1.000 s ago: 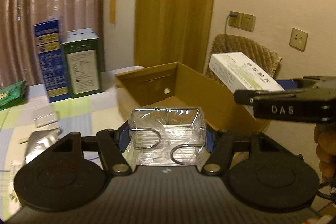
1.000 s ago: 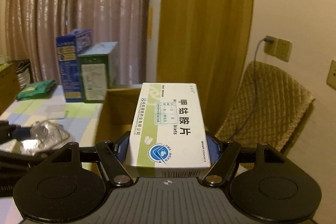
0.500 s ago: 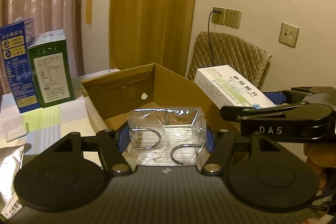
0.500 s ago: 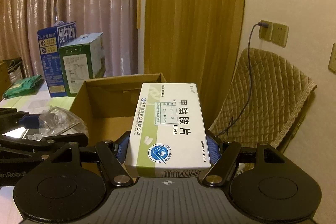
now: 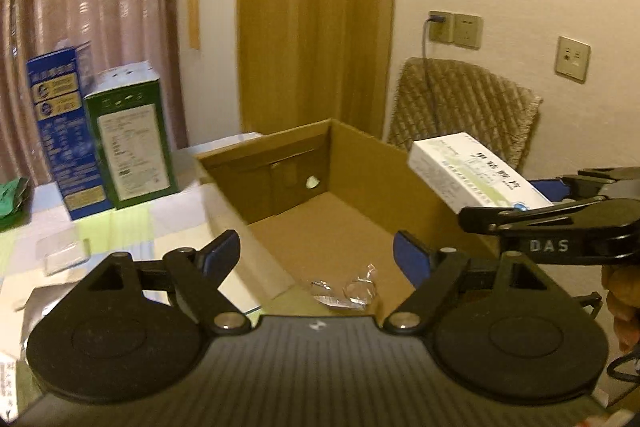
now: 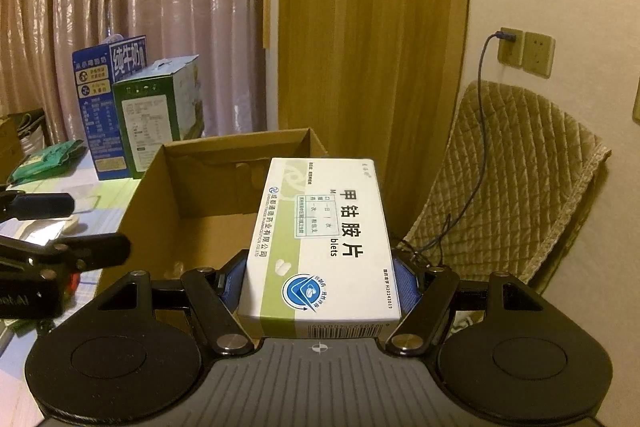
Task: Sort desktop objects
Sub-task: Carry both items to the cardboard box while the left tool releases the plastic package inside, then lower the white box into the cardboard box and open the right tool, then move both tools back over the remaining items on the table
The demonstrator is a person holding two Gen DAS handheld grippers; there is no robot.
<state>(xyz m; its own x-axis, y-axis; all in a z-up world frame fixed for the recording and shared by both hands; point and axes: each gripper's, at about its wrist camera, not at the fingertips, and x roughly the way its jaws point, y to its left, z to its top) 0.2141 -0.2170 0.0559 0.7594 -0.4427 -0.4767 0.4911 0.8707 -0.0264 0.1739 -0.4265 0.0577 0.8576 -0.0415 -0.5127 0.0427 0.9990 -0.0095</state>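
While the left hand-held gripper (image 5: 316, 251) opens empty, the right hand-held gripper (image 6: 320, 267) clamps a "甲钴胺片" box (image 6: 320, 239).

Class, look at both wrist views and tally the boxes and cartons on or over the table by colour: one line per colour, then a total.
Blue: 1, the tall blue carton
Green: 1, the green carton beside it
Brown: 1, the open cardboard box
White and green: 1, the medicine box in the right gripper
Total: 4
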